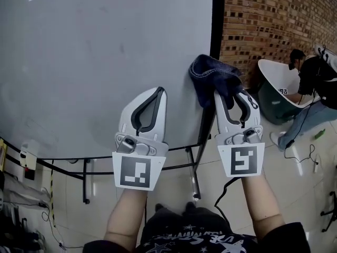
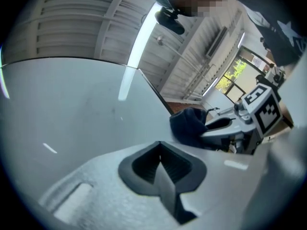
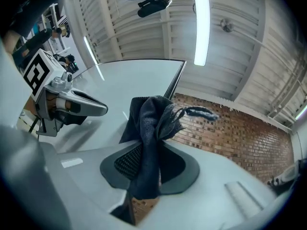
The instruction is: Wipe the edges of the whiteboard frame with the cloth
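Note:
The whiteboard (image 1: 95,57) fills the head view, with its black frame edge (image 1: 216,20) running down the right side. My right gripper (image 1: 232,92) is shut on a dark blue cloth (image 1: 213,77), which bunches against the board just left of that edge. In the right gripper view the cloth (image 3: 151,128) hangs pinched between the jaws of the right gripper (image 3: 147,150), close to the frame edge (image 3: 175,83). My left gripper (image 1: 159,90) is shut and holds nothing, lying over the board's lower part beside the right one. Its closed tips (image 2: 160,146) show, with the cloth (image 2: 188,126) to their right.
A brick wall (image 1: 268,20) stands right of the board. A person (image 1: 316,83) sits by a white tub chair (image 1: 276,86) at far right. The board's metal stand (image 1: 195,165) and crossbars run below, over a tiled floor with cables (image 1: 300,154).

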The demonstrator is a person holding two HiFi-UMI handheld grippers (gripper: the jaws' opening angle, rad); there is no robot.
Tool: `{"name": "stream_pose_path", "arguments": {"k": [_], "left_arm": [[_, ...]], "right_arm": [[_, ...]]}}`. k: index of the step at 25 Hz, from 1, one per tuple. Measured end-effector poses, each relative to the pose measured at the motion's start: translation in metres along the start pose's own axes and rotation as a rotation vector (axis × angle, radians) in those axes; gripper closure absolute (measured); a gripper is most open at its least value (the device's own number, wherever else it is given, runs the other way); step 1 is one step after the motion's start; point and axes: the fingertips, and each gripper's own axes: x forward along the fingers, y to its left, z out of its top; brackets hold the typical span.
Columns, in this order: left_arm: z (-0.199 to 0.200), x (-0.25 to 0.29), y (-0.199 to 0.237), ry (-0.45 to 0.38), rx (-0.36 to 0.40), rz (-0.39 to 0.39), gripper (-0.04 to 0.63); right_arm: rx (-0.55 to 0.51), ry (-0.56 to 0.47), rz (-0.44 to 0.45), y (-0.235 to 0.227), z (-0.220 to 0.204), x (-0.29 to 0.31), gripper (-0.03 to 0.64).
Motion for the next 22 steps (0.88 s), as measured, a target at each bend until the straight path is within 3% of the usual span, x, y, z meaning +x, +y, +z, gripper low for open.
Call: {"name": "stream_pose_path", "arguments": {"k": [7, 10, 22], "left_arm": [[-0.037, -0.023, -0.031, -0.004, -0.033, -0.03, 0.592], [-0.063, -0.032, -0.046, 0.037, -0.065, -0.052, 0.592], [-0.144, -0.062, -0.079, 0.191, -0.15, -0.072, 0.592]], "right_arm": [[0.043, 0.062, 0.003, 0.025, -0.043, -0.023, 0.535], [0.045, 0.052, -0.015, 0.033, -0.052, -0.035, 0.534], [0.077, 0.25, 0.012, 0.065, -0.133, -0.07, 0.534]]}}
